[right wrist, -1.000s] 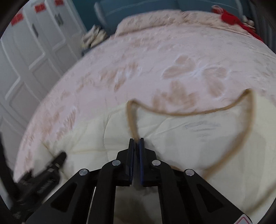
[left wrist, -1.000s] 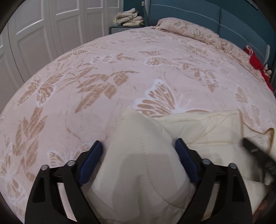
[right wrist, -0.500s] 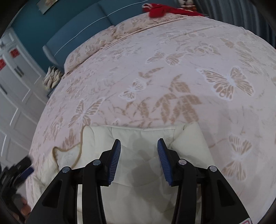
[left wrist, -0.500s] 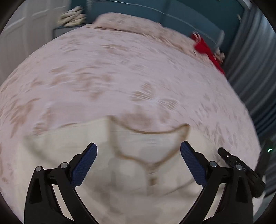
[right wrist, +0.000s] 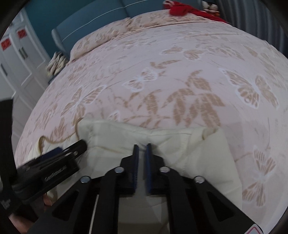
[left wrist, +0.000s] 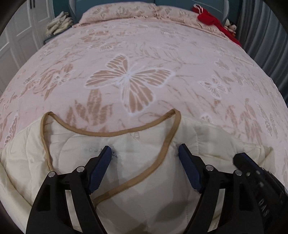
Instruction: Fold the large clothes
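Note:
A cream quilted garment (left wrist: 142,144) with tan neck trim (left wrist: 108,133) lies on the bed's near edge. My left gripper (left wrist: 144,150) is open and hovers over the neckline, its jaws wide apart with nothing between them. In the right wrist view the garment's folded right side (right wrist: 180,144) lies flat. My right gripper (right wrist: 141,145) has its jaws nearly together over the folded top edge; a bit of cream cloth shows between the tips. The left gripper also shows in the right wrist view (right wrist: 59,160), at the left.
The bed has a pink blanket with a butterfly pattern (left wrist: 131,77). A pillow (left wrist: 126,10) and a red cloth (left wrist: 212,19) lie at the headboard. A stack of folded cloth (left wrist: 59,25) sits on the nightstand by the white wardrobe doors.
My left gripper let go of the cloth and swung over to the neckline. My right gripper opened, moved to the garment's right side, then narrowed its jaws on the folded edge.

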